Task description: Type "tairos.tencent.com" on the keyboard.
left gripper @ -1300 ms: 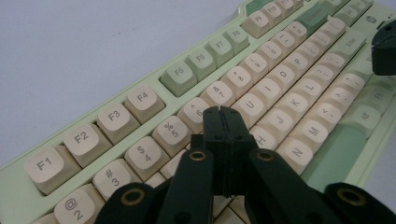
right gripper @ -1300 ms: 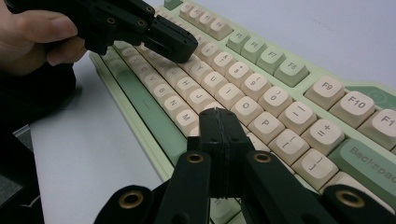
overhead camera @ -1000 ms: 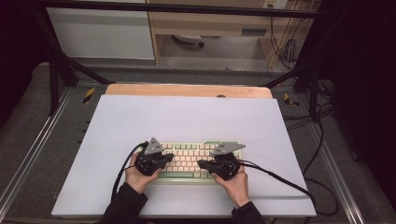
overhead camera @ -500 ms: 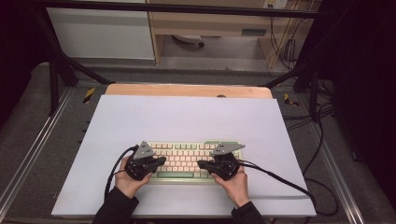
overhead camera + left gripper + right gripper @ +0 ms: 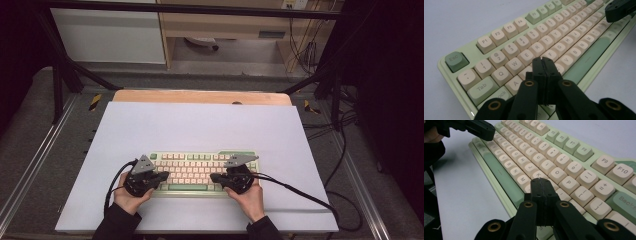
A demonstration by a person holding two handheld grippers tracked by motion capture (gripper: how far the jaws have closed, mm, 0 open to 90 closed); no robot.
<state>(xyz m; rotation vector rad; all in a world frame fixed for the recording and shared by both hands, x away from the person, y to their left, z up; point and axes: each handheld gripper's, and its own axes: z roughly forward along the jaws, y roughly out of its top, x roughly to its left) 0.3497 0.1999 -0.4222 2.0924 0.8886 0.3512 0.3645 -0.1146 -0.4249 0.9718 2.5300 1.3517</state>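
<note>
White table, keyboard lengthwise left-right, both hand-held grippers' jaws together.

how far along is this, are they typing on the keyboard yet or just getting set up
Done: both grippers sit shut over the keyboard. In hand: the left gripper tip hovers near the S and D keys, the right gripper near K and L. Whether either touches a key, I cannot tell. No typed result is visible, so what remains is unclear.
</note>
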